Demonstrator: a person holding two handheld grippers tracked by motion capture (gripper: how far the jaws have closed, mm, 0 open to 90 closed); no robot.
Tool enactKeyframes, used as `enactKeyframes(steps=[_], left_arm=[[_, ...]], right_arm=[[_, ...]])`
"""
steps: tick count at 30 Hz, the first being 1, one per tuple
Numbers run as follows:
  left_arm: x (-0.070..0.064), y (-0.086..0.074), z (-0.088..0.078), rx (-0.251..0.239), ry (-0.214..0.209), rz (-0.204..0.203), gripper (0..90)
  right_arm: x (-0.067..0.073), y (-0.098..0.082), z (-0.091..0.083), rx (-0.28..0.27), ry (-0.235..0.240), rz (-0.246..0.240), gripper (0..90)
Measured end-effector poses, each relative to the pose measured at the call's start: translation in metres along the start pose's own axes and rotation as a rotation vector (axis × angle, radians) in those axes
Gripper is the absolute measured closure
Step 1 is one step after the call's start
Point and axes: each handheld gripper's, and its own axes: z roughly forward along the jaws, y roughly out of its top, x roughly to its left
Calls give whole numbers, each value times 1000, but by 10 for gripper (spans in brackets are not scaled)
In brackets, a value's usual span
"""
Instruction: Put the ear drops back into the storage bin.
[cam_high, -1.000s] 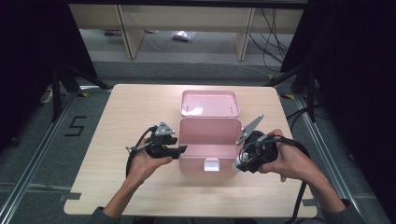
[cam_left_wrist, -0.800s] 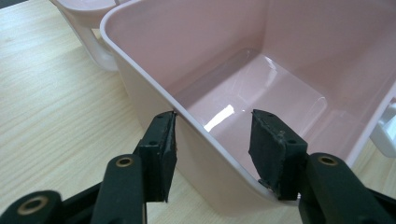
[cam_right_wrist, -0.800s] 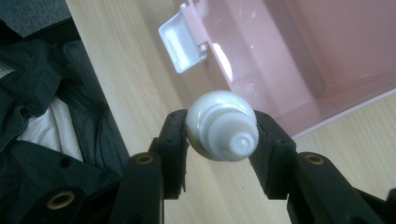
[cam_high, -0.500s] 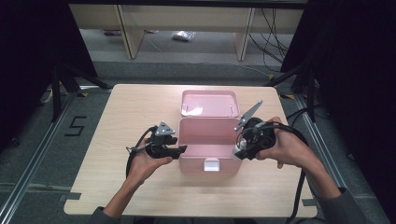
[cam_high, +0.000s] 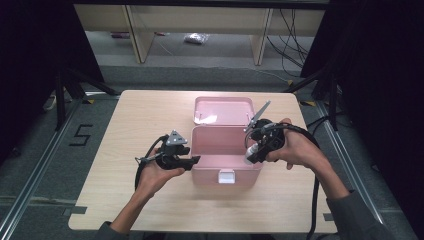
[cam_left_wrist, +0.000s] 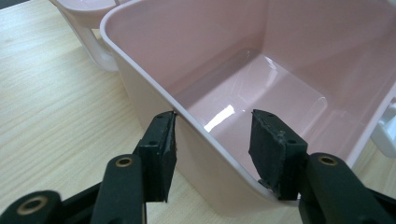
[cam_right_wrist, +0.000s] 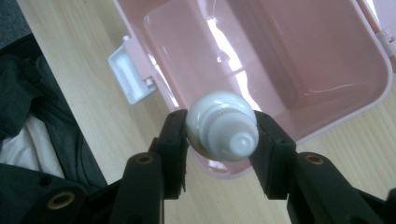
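Observation:
A pink plastic box (cam_high: 210, 177) stands open at the table's middle, its lid (cam_high: 222, 111) laid back behind it. My left gripper (cam_high: 196, 160) is at the box's front left corner. In the left gripper view, my left gripper (cam_left_wrist: 212, 144) straddles the box's (cam_left_wrist: 154, 51) left wall with its jaws wide apart, one pad against the outer face and the other inside. My right gripper (cam_high: 251, 156) hovers over the box's right side, shut on a white capped tube (cam_high: 248, 160). In the right gripper view, the right gripper (cam_right_wrist: 219, 135) holds the tube (cam_right_wrist: 222, 126) cap toward the camera above the box (cam_right_wrist: 327, 116).
A white latch (cam_high: 226, 176) sticks out from the box's front wall, also seen as the latch (cam_right_wrist: 128, 77) in the right gripper view. The wooden table (cam_high: 140, 120) has bare room left and front. Cables trail from both grippers. Shelving legs and floor lie beyond the far edge.
My right gripper has carried the white tube away from the table's front edge and in over the box's right side. The left gripper and the box have stayed put.

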Motion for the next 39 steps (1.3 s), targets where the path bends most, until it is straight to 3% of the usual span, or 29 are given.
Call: enactKeyframes(steps=[20,39], left_arm=[[0,0,0,-7,-12,-1,504],[0,0,1,-6,-17,-2,503]], right_arm=[[-16,17,30,75,0,27,604],[-25,18,62,122,10,43,604]])
